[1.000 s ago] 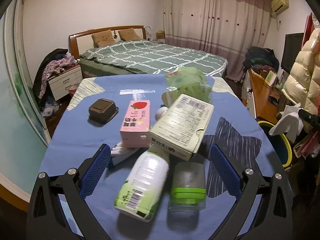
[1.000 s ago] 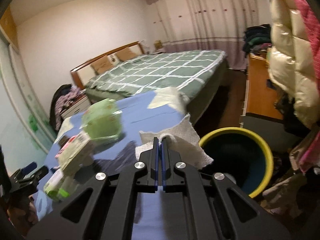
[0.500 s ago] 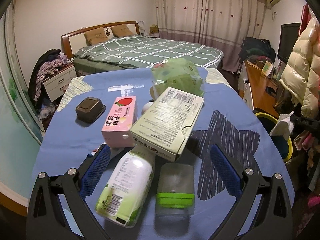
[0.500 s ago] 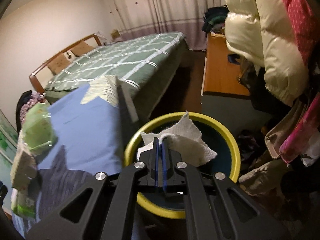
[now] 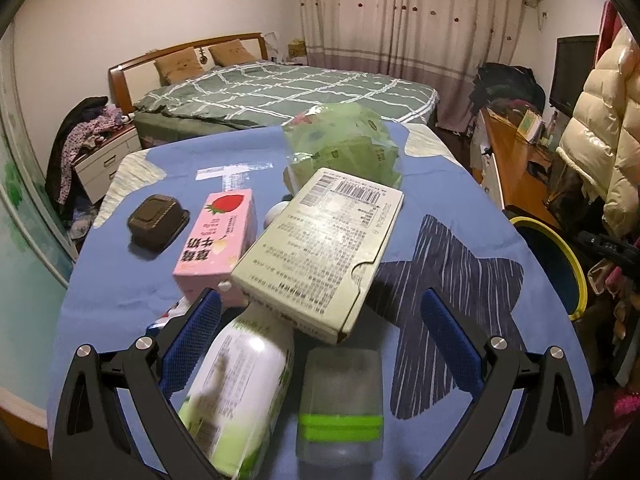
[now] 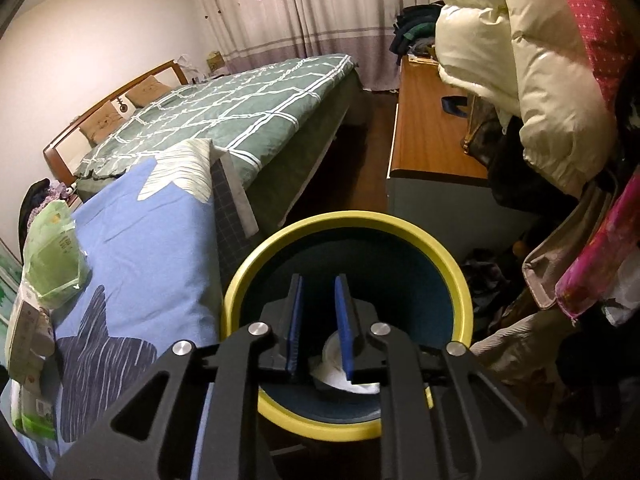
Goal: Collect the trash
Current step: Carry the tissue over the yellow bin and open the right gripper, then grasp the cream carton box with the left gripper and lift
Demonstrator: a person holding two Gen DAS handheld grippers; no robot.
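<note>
My right gripper (image 6: 320, 292) hangs open over the yellow-rimmed bin (image 6: 440, 248). The white tissue (image 6: 340, 376) lies inside the bin below the fingers. My left gripper (image 5: 320, 316) is open and low over the blue table (image 5: 120, 280). Between its fingers lie a white and green bottle (image 5: 236, 388) and a clear tub with a green band (image 5: 340, 396). A beige carton (image 5: 320, 248), a pink strawberry box (image 5: 216, 240), a green bag (image 5: 344, 144) and a dark plastic tray (image 5: 158, 220) lie beyond. The bin shows at the right in the left wrist view (image 5: 560, 248).
A bed (image 5: 280, 92) stands behind the table. A wooden desk (image 6: 432, 120) and hanging coats (image 6: 520, 60) crowd the right side beside the bin. A nightstand with clothes (image 5: 92, 152) is at the far left.
My right gripper carried the tissue from the table edge over the bin, opened, and the tissue dropped in. My left gripper moved closer to the bottle and tub.
</note>
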